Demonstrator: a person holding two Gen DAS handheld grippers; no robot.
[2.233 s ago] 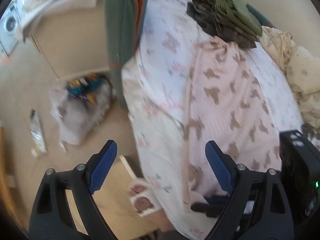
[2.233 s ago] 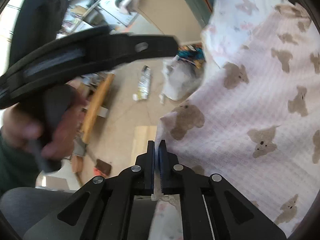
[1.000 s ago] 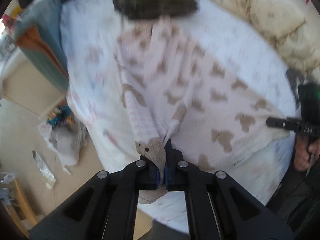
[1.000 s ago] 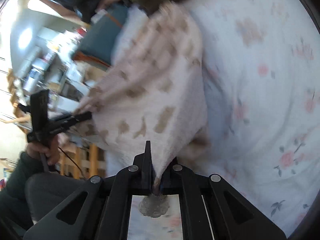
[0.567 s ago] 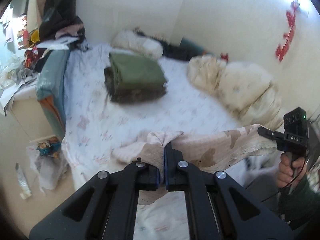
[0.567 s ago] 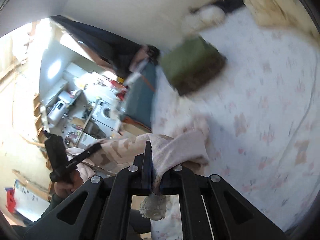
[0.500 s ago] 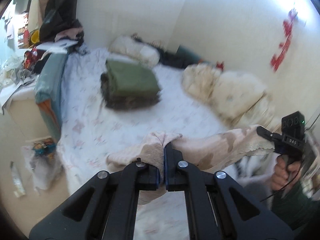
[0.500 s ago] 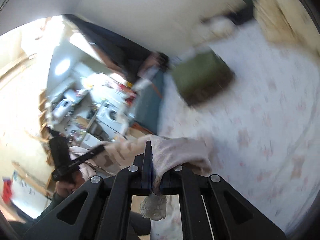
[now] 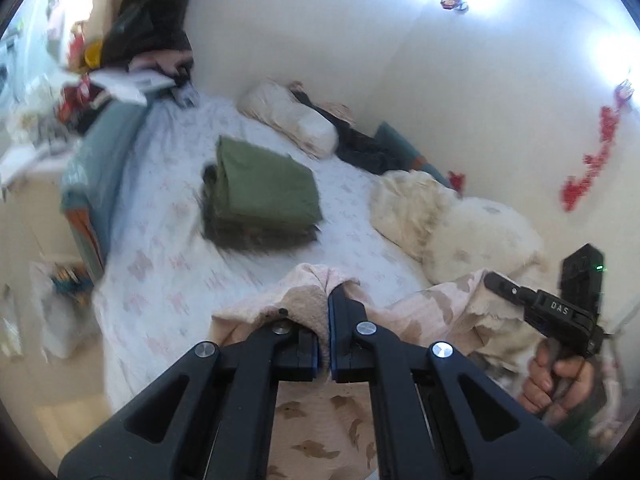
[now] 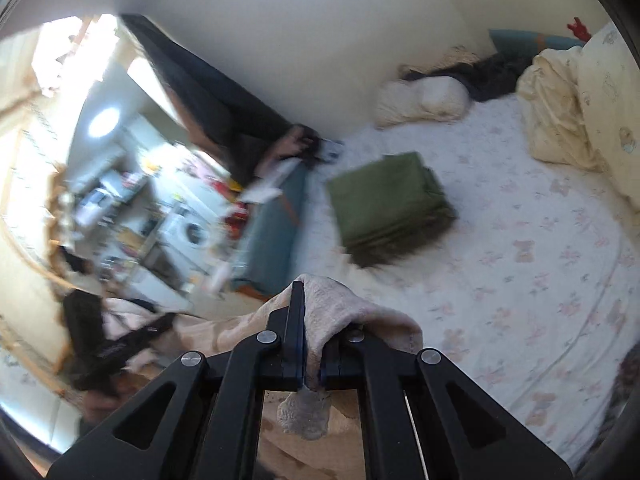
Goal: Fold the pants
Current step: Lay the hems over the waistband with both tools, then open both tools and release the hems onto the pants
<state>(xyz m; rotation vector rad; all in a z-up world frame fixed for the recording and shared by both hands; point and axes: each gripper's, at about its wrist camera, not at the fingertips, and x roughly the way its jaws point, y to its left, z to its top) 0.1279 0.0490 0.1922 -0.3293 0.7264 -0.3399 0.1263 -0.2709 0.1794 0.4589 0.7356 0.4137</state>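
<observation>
Both grippers grip the pants [image 9: 404, 312] above the bed [image 9: 168, 264]: left gripper [image 9: 325, 320] jaws clamped on one bunched edge, right gripper [image 10: 310, 340] jaws clamped on another. Pink fabric spans between them. Folded green clothes [image 9: 264, 192] lie beyond on the bed.

Home bedroom, bed [image 9: 168, 264] in floral sheet, pillow [image 9: 288, 118], rumpled duvet [image 9: 472, 232], washing machine [image 10: 188, 234] beyond
</observation>
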